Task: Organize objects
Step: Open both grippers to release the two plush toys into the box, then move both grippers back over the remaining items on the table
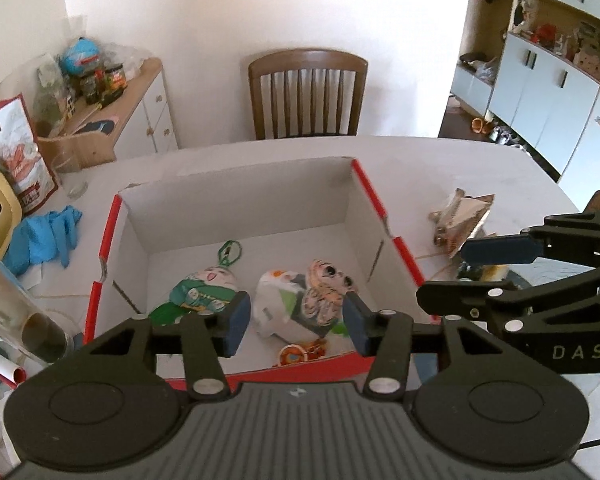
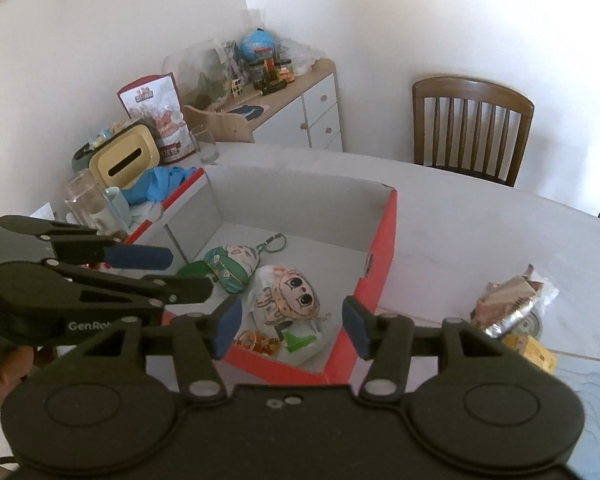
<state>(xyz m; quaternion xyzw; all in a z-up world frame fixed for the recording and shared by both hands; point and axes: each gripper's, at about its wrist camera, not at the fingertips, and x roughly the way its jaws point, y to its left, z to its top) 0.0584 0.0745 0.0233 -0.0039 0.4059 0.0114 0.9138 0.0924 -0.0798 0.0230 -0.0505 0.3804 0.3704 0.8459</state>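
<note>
**Toys in the box, next pick waits outside**

3 soft toys lie on the box [image 1: 236, 204] floor: a green doll [image 1: 204, 288], a white-and-green toy [image 1: 284, 304] and a striped big-eyed plush [image 1: 326, 284]. The left gripper [image 1: 296, 320] and right gripper [image 2: 290, 326] hover over them, jaws apart, holding nothing. Likely next: clear the red wall, then approach the crumpled wrapper [image 2: 512, 300] on the table [image 2: 480, 236] squarely.

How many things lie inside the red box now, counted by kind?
Inside the red box:
Plush toys: 2, a green one and a white one with big eyes
Small orange trinket: 1
Total: 3
</note>
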